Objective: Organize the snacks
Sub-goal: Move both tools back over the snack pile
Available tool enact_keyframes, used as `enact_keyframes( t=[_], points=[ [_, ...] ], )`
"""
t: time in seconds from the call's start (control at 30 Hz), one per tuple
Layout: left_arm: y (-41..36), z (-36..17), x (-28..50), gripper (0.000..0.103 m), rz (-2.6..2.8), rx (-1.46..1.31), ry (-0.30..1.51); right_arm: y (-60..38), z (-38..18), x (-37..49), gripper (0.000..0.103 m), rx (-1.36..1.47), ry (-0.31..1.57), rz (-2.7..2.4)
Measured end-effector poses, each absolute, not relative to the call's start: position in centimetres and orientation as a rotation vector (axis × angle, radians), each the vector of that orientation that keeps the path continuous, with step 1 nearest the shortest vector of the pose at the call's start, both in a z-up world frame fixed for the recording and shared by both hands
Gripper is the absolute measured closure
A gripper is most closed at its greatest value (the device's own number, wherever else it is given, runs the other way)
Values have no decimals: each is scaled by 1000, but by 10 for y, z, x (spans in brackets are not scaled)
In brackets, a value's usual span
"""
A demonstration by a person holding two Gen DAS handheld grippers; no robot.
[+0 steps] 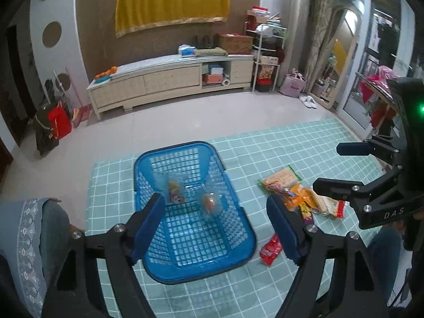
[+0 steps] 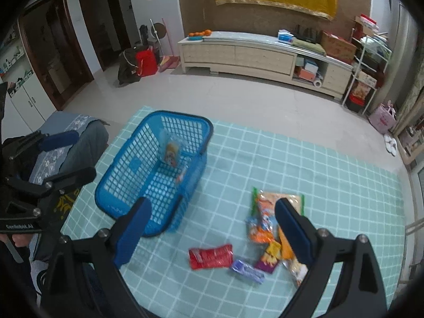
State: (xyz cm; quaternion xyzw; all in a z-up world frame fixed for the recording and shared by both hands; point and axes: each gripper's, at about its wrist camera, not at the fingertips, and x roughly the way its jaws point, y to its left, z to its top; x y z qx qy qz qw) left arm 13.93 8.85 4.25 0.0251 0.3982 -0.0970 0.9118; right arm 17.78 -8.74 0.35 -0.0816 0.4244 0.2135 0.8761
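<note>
A blue mesh basket [image 1: 175, 147] stands on the teal checked cloth, with two clear snack packets [image 1: 175, 192] [image 1: 210, 202] lying inside it. My left gripper [image 1: 216, 222] hangs open above the basket's near half, with nothing between its blue pads. To the right of the basket lies a pile of orange and yellow snack bags [image 1: 299, 193], with a red packet [image 1: 270, 249] nearer to me. In the right wrist view my right gripper [image 2: 212, 228] is open and empty above the red packet [image 2: 210, 255], a purple packet [image 2: 246, 266] and the pile [image 2: 265, 217]. The basket [image 2: 127, 164] is to its left.
The checked cloth [image 2: 304, 164] ends at a far edge, with tiled floor beyond. A grey cushion with a lace cover [image 1: 34, 238] sits just left of the basket. A long low cabinet [image 1: 172, 79] and cluttered shelves [image 1: 267, 53] stand along the far wall.
</note>
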Motion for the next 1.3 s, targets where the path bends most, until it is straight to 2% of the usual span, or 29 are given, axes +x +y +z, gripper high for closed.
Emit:
enact_keyframes(
  t=[0.63,1.3],
  points=[
    [-14,-1,118,26,-370,268,842,-181,-32,136,7,-173,894,368],
    [-88,-68,180,26,-369,72,1060,-277,-112,181,7,-1,1083,281]
  ],
)
